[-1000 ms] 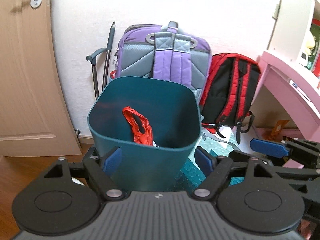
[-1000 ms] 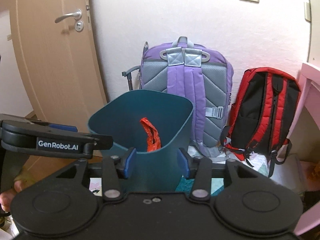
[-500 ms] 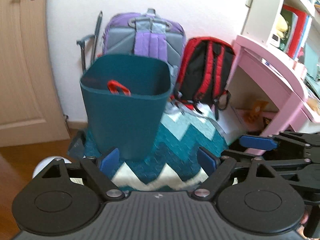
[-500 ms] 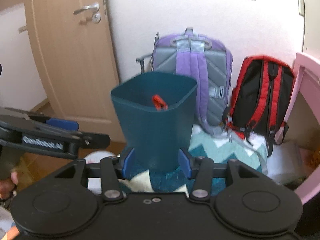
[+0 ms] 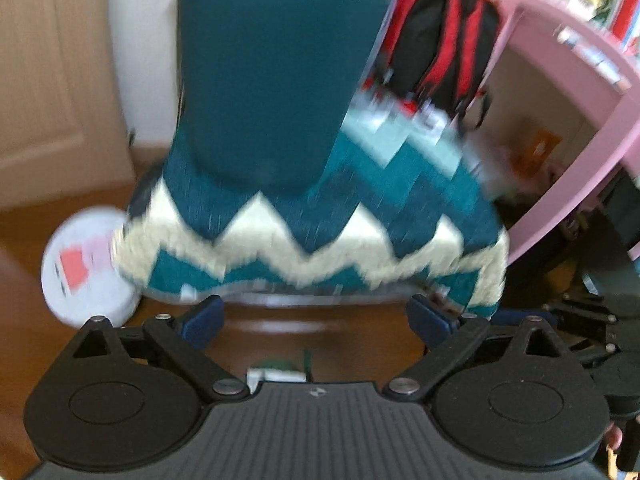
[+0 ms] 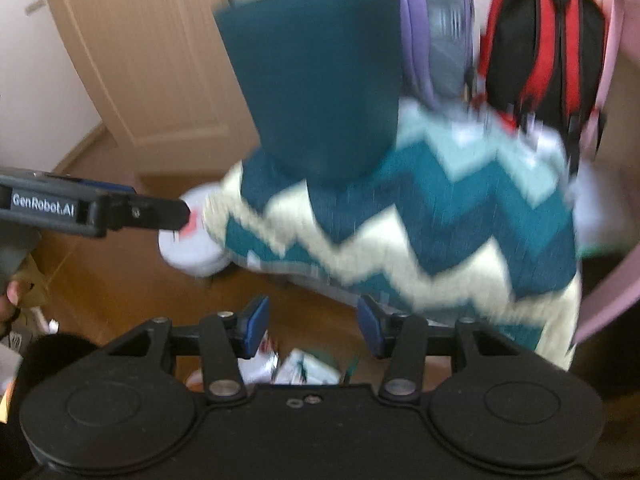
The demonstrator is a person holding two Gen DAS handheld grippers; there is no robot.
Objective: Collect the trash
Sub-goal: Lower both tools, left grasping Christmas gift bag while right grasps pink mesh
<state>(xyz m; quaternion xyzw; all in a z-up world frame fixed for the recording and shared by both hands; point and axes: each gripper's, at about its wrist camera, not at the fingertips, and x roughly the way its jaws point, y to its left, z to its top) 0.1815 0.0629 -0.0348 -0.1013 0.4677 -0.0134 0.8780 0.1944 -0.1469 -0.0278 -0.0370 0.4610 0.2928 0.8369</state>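
Note:
A dark teal bin (image 5: 272, 80) stands on a teal and cream zigzag rug (image 5: 320, 236); it also shows in the right wrist view (image 6: 320, 80). Its inside is hidden from here. My left gripper (image 5: 316, 320) is open and empty above the wooden floor, short of the rug's edge. My right gripper (image 6: 312, 320) is open and empty. A small white and green piece of trash (image 5: 276, 372) lies on the floor below the left gripper. White and green crumpled wrappers (image 6: 304, 368) lie on the floor under the right gripper. Both views are blurred.
A white round container (image 5: 84, 264) sits at the rug's left edge. A red and black backpack (image 5: 440, 40) and a purple backpack (image 6: 432, 20) lean on the wall. A pink desk (image 5: 580, 100) is at the right, a wooden door (image 6: 152, 60) at the left.
Both grippers have pulled back from the bin and tilted down toward the floor. The bin's red trash is out of sight and floor trash has come into view.

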